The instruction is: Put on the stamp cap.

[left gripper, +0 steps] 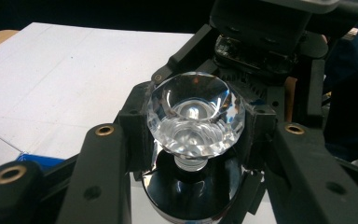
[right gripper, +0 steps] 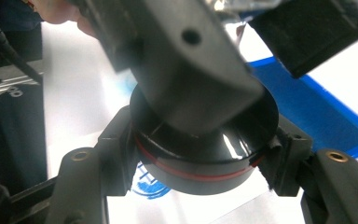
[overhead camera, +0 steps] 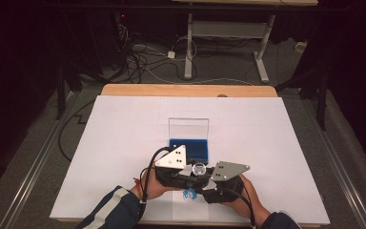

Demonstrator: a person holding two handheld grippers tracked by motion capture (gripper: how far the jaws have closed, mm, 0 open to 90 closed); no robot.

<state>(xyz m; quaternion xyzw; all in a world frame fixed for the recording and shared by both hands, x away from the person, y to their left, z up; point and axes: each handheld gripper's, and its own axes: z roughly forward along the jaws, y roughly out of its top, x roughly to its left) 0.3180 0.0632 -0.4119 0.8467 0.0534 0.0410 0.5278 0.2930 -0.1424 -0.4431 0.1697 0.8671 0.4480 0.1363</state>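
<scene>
High view: both grippers meet over the near middle of the white table sheet point(overhead camera: 124, 143), just on the person's side of an open case with a blue tray point(overhead camera: 189, 149) and an upright clear lid point(overhead camera: 188, 128). The left gripper point(overhead camera: 183, 172) and the right gripper point(overhead camera: 208, 183) hold one object between them, a small bottle with a faceted clear stopper point(overhead camera: 198, 168).

Left gripper view: its jaws are closed narrow on the faceted clear stopper point(left gripper: 196, 116), one pad on each side. Directly under the stopper sits a short clear neck and, below that, the glossy black bottle body point(left gripper: 193, 193). The other gripper's dark housing stands just beyond the stopper.

Right gripper view: its jaws clamp the round black bottle body point(right gripper: 200, 154), which carries a thin red band near its lower edge. The left gripper's jaw crosses above it, in front of the lens. Past the jaws lie the blue tray point(right gripper: 317, 116) and a blue printed mark point(right gripper: 149, 186) on the sheet beneath the bottle.

Progress, as judged: the bottle is out of the case and secured at both ends, and the stopper appears seated on the neck. Whether it is about to be drawn out or has just been pressed in cannot be told; separation, if intended, is not yet done.
</scene>
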